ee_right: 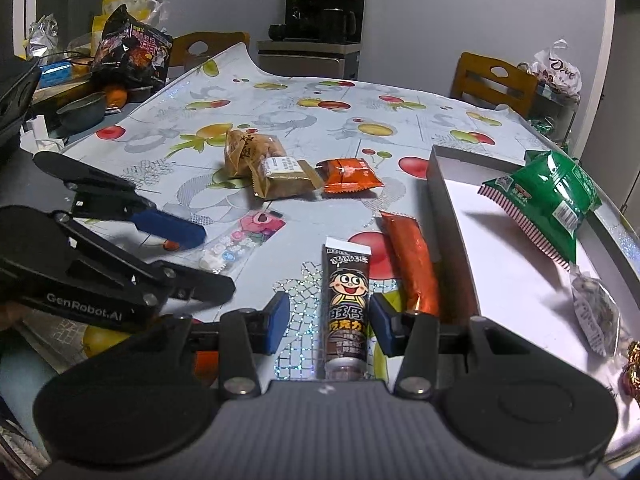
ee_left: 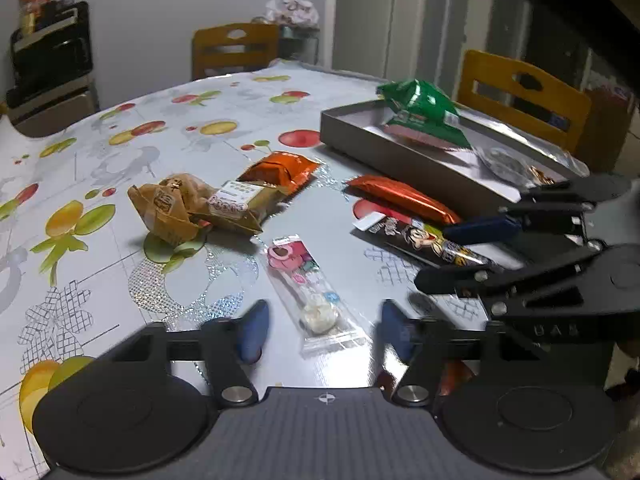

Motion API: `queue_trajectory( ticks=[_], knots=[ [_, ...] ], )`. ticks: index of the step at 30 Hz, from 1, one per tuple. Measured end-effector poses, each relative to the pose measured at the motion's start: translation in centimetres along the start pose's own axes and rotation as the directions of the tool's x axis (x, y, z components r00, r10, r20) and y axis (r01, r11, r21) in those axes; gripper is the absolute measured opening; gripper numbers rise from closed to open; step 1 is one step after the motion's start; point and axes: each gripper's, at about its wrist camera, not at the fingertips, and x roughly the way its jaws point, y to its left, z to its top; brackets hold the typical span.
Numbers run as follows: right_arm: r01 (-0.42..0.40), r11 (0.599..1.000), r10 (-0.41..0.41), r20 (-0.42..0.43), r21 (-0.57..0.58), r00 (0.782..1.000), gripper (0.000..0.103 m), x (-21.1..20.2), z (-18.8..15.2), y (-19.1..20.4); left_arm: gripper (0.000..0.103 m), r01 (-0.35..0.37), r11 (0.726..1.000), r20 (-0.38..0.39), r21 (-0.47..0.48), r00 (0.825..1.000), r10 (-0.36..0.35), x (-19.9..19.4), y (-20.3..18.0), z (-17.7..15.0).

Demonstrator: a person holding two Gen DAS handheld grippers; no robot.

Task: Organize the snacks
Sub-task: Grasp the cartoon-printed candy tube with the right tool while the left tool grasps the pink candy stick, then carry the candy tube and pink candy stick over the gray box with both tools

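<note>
Fruit-patterned bench point(ee_right: 320, 92) is noted: green bag point(ee_right: 552, 200) lies in the box point(ee_right: 436, 172). Right gripper point(ee_right: 329, 322) fingers straddle the chocolate tube point(ee_right: 346, 312), unclamped; left gripper point(ee_left: 320, 336) fingers stand apart around the candy pack point(ee_left: 312, 292). Most snacks remain unboxed.

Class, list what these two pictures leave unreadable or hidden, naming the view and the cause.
- Chocolate tube, right wrist view: bottom end hidden behind the gripper body.
- Foil candy, right wrist view: cut off by the picture edge.
- Clear packet in the box, left wrist view: contents blurred.
</note>
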Motion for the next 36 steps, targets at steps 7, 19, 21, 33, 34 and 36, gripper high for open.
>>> queue_trajectory(
  ticks=[7, 19, 21, 33, 34, 36],
  knots=[
    [0.003, 1.000, -0.003, -0.010, 0.007, 1.000, 0.045, 0.4, -0.3, -0.3, 0.067, -0.034, 0.999, 0.012, -0.032, 0.999, 0.034, 0.8, 0.1, 0.4],
    [-0.008, 1.000, 0.007, 0.021, 0.016, 1.000, 0.027, 0.9, -0.5, -0.3, 0.027, -0.076, 0.996, 0.065, -0.053, 0.995, 0.079, 1.2, 0.4, 0.5],
    [-0.006, 1.000, 0.006, 0.025, 0.015, 1.000, 0.024, 0.9, -0.5, -0.4, 0.025, -0.075, 0.995, 0.071, -0.059, 0.994, 0.079, 1.1, 0.5, 0.4],
    [0.003, 1.000, -0.005, 0.110, 0.018, 0.994, 0.024, -1.0, -0.4, -0.4, 0.017, -0.068, 0.996, 0.123, -0.055, 0.990, 0.075, -0.9, 0.0, 0.2],
    [0.006, 1.000, -0.009, 0.120, 0.024, 0.993, 0.024, -1.3, -0.3, -0.5, 0.017, -0.069, 0.996, 0.132, -0.049, 0.988, 0.075, -1.2, -0.1, 0.3],
    [0.006, 0.999, -0.010, 0.136, 0.032, 0.991, 0.024, -1.8, -0.2, -0.7, 0.017, -0.076, 0.996, 0.149, -0.037, 0.986, 0.080, -1.7, -0.4, 0.5]
  ],
)
